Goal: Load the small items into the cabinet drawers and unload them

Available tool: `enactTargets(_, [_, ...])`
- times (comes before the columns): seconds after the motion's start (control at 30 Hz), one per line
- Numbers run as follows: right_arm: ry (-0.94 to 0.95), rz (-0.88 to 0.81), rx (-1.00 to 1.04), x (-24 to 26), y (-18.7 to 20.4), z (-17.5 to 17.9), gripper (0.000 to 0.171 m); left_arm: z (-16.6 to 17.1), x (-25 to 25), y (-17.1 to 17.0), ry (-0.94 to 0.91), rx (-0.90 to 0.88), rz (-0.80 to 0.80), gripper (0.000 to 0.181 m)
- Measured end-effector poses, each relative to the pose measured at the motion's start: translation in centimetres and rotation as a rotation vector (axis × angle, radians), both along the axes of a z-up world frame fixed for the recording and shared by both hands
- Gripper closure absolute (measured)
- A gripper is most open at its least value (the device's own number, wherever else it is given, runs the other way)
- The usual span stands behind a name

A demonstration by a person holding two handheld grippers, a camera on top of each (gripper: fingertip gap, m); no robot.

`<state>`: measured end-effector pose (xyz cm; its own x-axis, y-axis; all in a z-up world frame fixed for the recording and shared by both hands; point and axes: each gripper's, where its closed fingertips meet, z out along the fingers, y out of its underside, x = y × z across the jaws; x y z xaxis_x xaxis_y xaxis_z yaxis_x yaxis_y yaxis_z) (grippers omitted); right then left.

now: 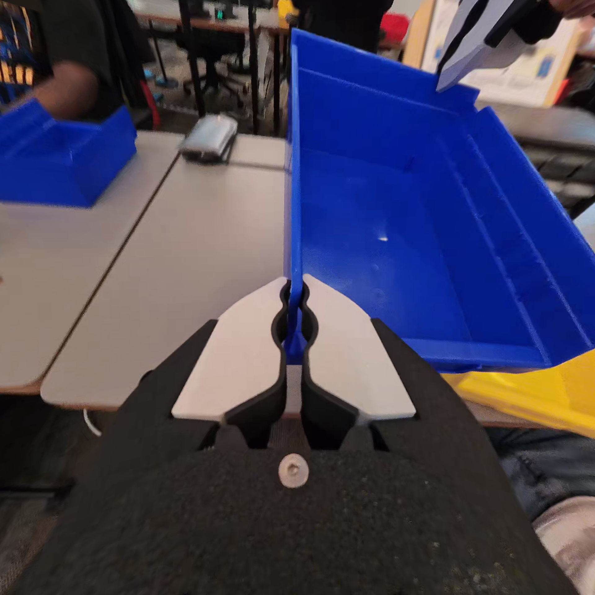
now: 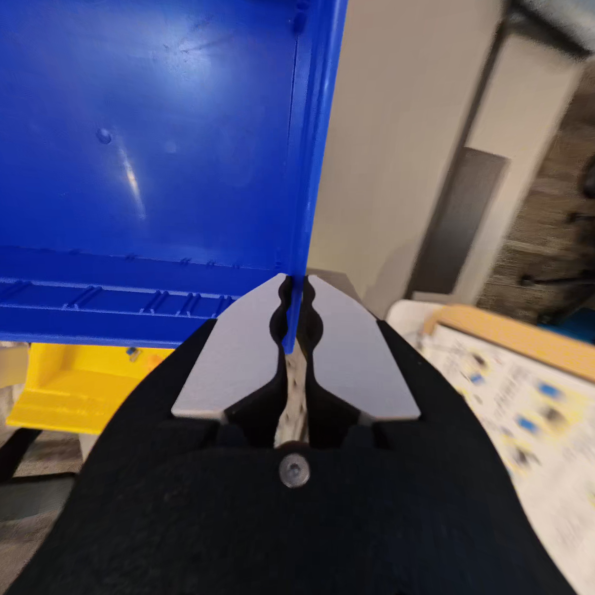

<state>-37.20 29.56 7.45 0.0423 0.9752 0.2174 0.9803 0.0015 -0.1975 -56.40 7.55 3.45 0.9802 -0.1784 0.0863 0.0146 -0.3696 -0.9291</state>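
A blue plastic drawer bin (image 1: 402,231) is held in the air, tilted, its inside empty. My left gripper (image 1: 295,286) is shut on the bin's left wall. My right gripper (image 2: 297,280) is shut on the bin's opposite wall (image 2: 306,161); it also shows at the top right of the left wrist view (image 1: 450,74). A yellow bin (image 1: 528,396) lies just below the blue one; in the right wrist view the yellow bin (image 2: 80,386) holds a few small items (image 2: 132,352).
A second blue bin (image 1: 61,161) sits on the grey table (image 1: 177,257) at the left, with a person's arm (image 1: 67,90) behind it. A grey device (image 1: 209,135) lies at the table's back. A printed sheet (image 2: 515,402) and a cardboard edge (image 2: 515,335) lie at the right.
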Motion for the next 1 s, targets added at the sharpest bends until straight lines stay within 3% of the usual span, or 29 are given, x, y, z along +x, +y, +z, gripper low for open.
enactTargets(0.03, [0.016, -0.012, 0.053, 1.7, -0.2, 3.2, 0.164, 2.3, 1.4, 0.2, 0.008, 0.030, -0.012, 0.178])
enactTargets(0.13, [0.005, -0.087, 0.217, 9.4, -0.7, 11.3, 0.164, 7.8, 8.0, 1.0, 0.018, 0.124, -0.087, 0.178])
enactTargets(0.2, [-0.019, -0.176, 0.297, 16.1, -1.1, 14.9, 0.164, 9.9, 14.2, 1.8, 0.030, 0.160, -0.158, 0.178])
enactTargets(0.3, [-0.065, -0.343, 0.361, 28.1, -2.0, 17.2, 0.164, 10.4, 26.0, 2.1, 0.078, 0.163, -0.312, 0.177])
enactTargets(0.37, [-0.082, -0.461, 0.356, 36.3, -3.0, 16.4, 0.164, 9.3, 34.2, 1.6, 0.140, 0.151, -0.407, 0.176])
enactTargets(0.47, [-0.078, -0.617, 0.292, 47.8, -4.7, 11.7, 0.163, 5.2, 45.8, -0.4, 0.234, 0.105, -0.545, 0.173])
enactTargets(0.63, [-0.024, -0.741, 0.083, 59.2, -8.1, -3.1, 0.163, -6.0, 58.2, -5.9, 0.442, 0.031, -0.681, 0.169])
enactTargets(0.73, [-0.047, -0.764, -0.022, 62.1, -9.5, -11.8, 0.163, -11.9, 60.5, -7.4, 0.526, -0.025, -0.712, 0.169])
enactTargets(0.8, [-0.026, -0.778, -0.037, 62.8, -9.2, -15.6, 0.163, -14.4, 60.7, -7.0, 0.548, -0.082, -0.709, 0.170])
enactTargets(0.9, [0.028, -0.797, -0.042, 62.9, -7.6, -18.2, 0.163, -16.1, 60.9, -6.0, 0.434, -0.181, -0.734, 0.169])
enactTargets(1.0, [0.080, -0.795, 0.010, 62.2, -5.0, -18.1, 0.162, -16.4, 60.9, -4.4, 0.300, -0.255, -0.742, 0.167])
